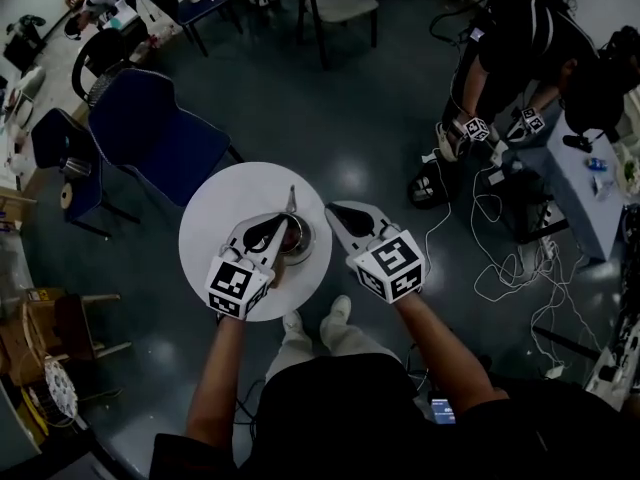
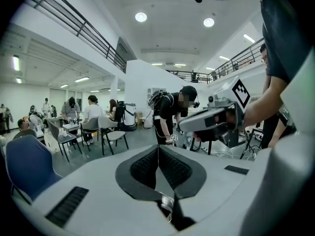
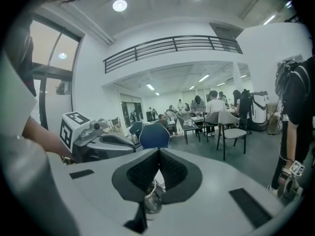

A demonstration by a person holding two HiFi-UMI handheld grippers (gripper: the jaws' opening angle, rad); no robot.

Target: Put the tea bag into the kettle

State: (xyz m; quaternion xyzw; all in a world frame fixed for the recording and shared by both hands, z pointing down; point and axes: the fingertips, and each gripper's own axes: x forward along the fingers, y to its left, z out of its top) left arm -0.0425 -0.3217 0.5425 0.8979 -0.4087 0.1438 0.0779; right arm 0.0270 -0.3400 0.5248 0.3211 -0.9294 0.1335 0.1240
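A shiny metal kettle (image 1: 297, 240) stands near the middle of a round white table (image 1: 215, 213). My left gripper (image 1: 283, 221) reaches over the kettle's left side with its jaws pressed together. A small reddish thing (image 1: 284, 236) shows beside them at the kettle; I cannot tell whether it is the tea bag. In the left gripper view the pads (image 2: 173, 168) meet along a thin pale line, with a bit of metal (image 2: 167, 203) below them. My right gripper (image 1: 334, 211) hovers just right of the kettle, shut. Under its pads (image 3: 172, 173) the kettle's metal (image 3: 152, 200) shows.
A blue chair (image 1: 150, 133) stands left of the table and another chair (image 1: 335, 3) stands farther back. A person in black (image 1: 515, 48) stands at the upper right, with cables (image 1: 500, 238) trailing over the floor. A wooden stool (image 1: 60, 333) sits at the lower left.
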